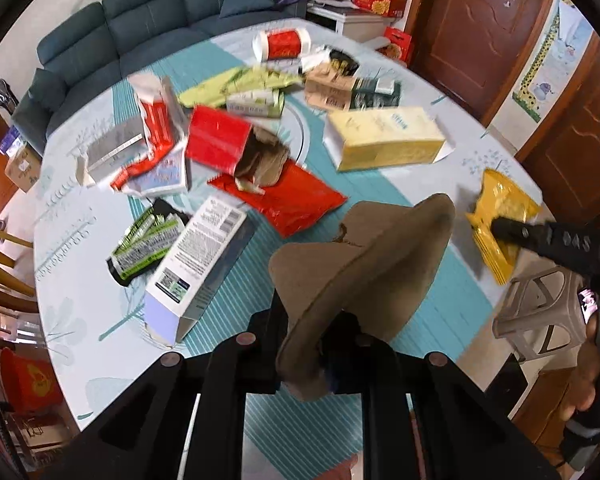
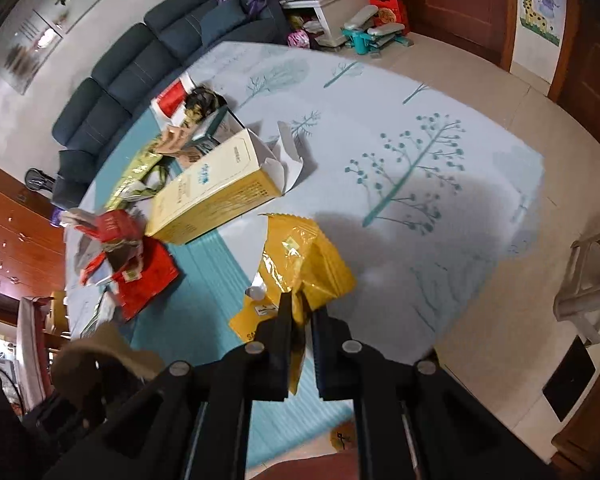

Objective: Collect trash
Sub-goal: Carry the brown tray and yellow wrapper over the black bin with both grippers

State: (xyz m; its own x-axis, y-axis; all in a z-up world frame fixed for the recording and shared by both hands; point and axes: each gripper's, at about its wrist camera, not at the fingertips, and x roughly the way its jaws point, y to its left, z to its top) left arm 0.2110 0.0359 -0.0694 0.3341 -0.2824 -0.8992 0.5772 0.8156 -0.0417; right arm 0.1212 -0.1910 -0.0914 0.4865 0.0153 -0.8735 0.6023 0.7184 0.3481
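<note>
A brown piece of cardboard (image 1: 360, 264) hangs over the table (image 1: 72, 248) with my left gripper (image 1: 340, 332) shut on its lower end; the card hides the fingertips. The same card (image 2: 100, 356) shows at the bottom left of the right wrist view. My right gripper (image 2: 300, 304) is shut on a crinkled yellow wrapper (image 2: 304, 264) near the table's edge. In the left wrist view that wrapper (image 1: 500, 200) lies at the right, with the right gripper (image 1: 496, 226) pinching its near end.
More litter covers the table: a yellow box (image 1: 384, 140), a red foil wrapper (image 1: 296, 200), a white and blue box (image 1: 204, 264), a green and black packet (image 1: 144, 240) and a torn red box (image 1: 220, 140). A grey plastic stool (image 1: 540, 312) stands beside the table, a dark sofa (image 1: 140, 28) behind it.
</note>
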